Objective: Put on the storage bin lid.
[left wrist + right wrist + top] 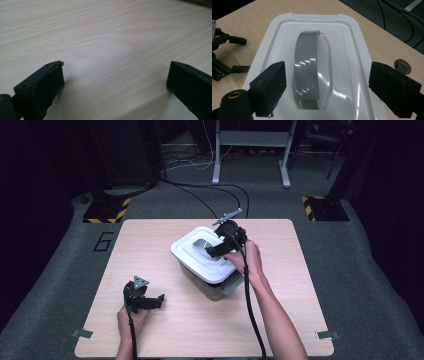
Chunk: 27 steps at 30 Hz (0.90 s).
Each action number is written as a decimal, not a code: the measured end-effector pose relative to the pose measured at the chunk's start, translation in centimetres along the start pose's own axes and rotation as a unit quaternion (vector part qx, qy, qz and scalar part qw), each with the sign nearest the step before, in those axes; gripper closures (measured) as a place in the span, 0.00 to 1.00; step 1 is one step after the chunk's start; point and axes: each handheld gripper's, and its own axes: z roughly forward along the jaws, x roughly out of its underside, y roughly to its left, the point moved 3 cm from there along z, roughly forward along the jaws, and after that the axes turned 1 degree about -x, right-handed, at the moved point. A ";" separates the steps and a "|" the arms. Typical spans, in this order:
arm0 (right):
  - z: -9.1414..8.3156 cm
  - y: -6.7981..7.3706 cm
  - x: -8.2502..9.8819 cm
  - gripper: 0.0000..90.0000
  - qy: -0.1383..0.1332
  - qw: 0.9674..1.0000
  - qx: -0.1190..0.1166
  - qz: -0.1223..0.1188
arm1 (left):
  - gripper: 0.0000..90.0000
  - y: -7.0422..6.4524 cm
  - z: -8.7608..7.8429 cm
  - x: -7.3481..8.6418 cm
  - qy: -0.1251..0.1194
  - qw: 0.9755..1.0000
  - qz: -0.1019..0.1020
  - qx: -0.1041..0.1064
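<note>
My right gripper (327, 85) sits over the box (212, 265), jaws wide apart, nothing pinched. The grey handle (308, 72) lies flat in the lid (352, 57) recess, between the jaws but clear of both pads. Box stands mid-table (165, 330), a bit right of centre, lid on. Left gripper (150, 301) rests low over bare wood near my front-left edge, well apart from the box, jaws also spread wide and empty. In the right gripper view it shows at far left, beside the box.
</note>
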 end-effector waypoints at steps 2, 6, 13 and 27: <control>-0.8 -0.5 0.5 0.10 -0.012 1.000 0.004 0.002 | 0.01 0.0 0.0 0.0 0.000 1.000 0.000 0.000; -2.5 -1.8 1.8 0.03 -0.033 0.999 0.025 0.028 | 0.01 0.0 0.0 0.0 0.000 1.000 0.001 0.000; -4.3 -3.8 4.6 0.00 -0.061 0.996 0.048 0.050 | 0.01 0.0 0.0 0.0 0.000 1.000 0.001 0.000; -6.8 -8.7 13.4 0.00 -0.066 0.989 0.072 0.111 | 0.01 0.0 0.0 0.0 0.003 1.000 0.001 0.002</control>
